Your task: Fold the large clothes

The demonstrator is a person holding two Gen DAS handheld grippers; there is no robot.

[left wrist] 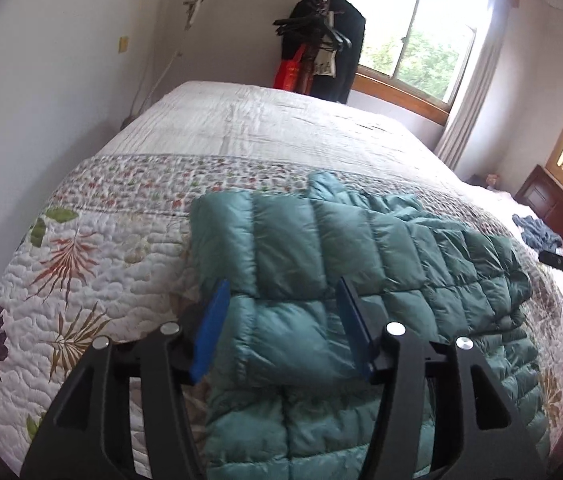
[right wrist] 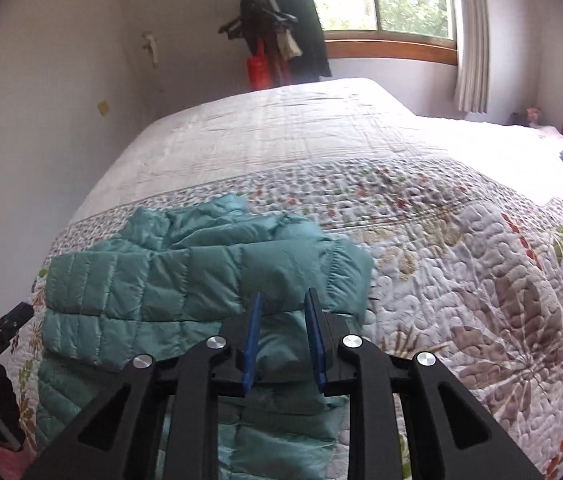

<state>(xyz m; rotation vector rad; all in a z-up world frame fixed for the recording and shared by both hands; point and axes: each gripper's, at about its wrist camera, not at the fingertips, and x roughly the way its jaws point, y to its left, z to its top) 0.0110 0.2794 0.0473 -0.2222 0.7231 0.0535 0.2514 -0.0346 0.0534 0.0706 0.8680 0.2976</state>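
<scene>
A: Where, on the bed (left wrist: 209, 120)?

B: Spread across the near edge, over the floral quilt (left wrist: 101, 264): a teal puffer jacket (left wrist: 321, 248), already doubled once, top layer folded toward the near edge over the layer beneath. Well apart from the far edge and both far corners.

A: And the tongs?

B: Left tongs (left wrist: 281, 292) spread wide, blue pads straddling the plump fold at the jacket's left end, not squeezing it. Right tongs (right wrist: 284, 296) drawn much narrower around a bulge of the fold at the right end, padding filling the gap; impossible to tell whether pinching or merely bracketing.

A: Handling?

B: Judged light, soft and springy. Likely slick too, given the glossy shell. Probably prone to puffing back open and sliding off itself once let go. No fragility to fear.

A: Where to take hold?

B: Best at the two outer ends of the folded edge, deep enough to catch both layers, ideally along a stitched seam where the padding thins. Then press flat after each fold, to push air out and stop the spring-back.
</scene>
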